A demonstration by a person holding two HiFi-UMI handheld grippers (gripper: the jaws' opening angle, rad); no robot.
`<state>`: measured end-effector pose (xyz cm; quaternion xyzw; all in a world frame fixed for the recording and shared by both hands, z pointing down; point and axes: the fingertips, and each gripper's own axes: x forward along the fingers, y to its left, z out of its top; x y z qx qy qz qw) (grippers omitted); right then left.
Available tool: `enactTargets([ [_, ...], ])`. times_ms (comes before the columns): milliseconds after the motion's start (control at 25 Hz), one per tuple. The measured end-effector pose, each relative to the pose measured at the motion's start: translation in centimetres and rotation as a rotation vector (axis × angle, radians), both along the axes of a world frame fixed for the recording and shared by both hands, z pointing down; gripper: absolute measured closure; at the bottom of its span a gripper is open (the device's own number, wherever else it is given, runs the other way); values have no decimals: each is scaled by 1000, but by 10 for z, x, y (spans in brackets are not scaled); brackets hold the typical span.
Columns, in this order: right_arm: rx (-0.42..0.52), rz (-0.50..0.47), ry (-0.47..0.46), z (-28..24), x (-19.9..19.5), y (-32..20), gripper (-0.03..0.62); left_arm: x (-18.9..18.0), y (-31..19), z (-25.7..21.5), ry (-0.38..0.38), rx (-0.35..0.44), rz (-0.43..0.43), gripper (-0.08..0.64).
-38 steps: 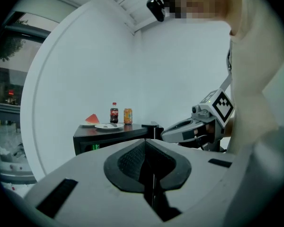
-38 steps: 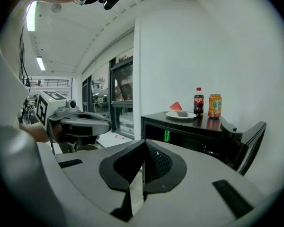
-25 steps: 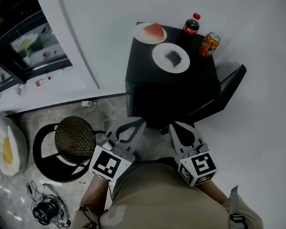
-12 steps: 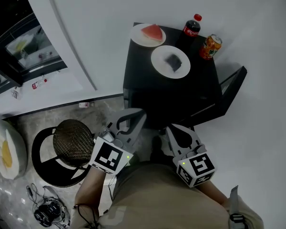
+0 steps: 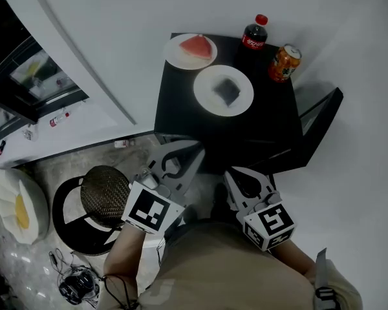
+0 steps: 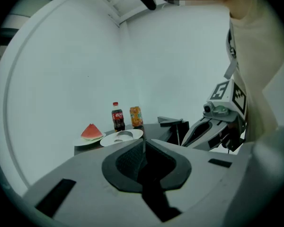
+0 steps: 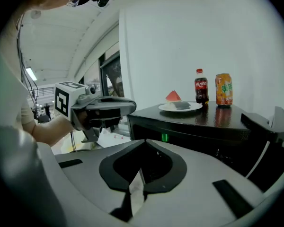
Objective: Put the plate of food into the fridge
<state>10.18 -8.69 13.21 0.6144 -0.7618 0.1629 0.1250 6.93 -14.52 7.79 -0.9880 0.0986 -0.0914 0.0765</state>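
Upper centre of the head view, a black fridge (image 5: 265, 124) stands against a white wall, with its door (image 5: 317, 124) swung open at the right. On its top sit a watermelon plate (image 5: 176, 57) at the back left and a dark-food plate (image 5: 205, 89) nearer me. A cola bottle (image 5: 253, 34) and an orange drink can (image 5: 284, 63) stand at the upper right.

Lower centre, my left gripper (image 5: 195, 152) and right gripper (image 5: 231, 175) point toward the fridge front, well apart from both plates. Both sets of jaws are pressed together with nothing between them.

I judge this as the approach, with no plate lifted yet. Next I would need to part one gripper's jaws, reach a plate's rim, clamp it and keep it level on the way to the open door.

Which plate the task means is unclear, since both hold food. I cannot identify the dark block. No view shows the fridge's inside, so I cannot tell whether a shelf is free. My torso covers the bottom of the frame.
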Motion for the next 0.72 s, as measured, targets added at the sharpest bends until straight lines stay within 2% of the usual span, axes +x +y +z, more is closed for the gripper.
enactTargets([
  [280, -22, -11, -24, 7, 13, 1, 571, 17, -8, -2, -64, 59, 25, 548],
  [440, -37, -16, -28, 12, 16, 6, 569, 25, -6, 1, -126, 96, 71, 542],
  [520, -41, -14, -32, 13, 17, 9, 571, 30, -3, 5, -168, 108, 113, 376],
  [720, -49, -1, -37, 18, 22, 16, 569, 42, -1, 12, -257, 158, 191, 306],
])
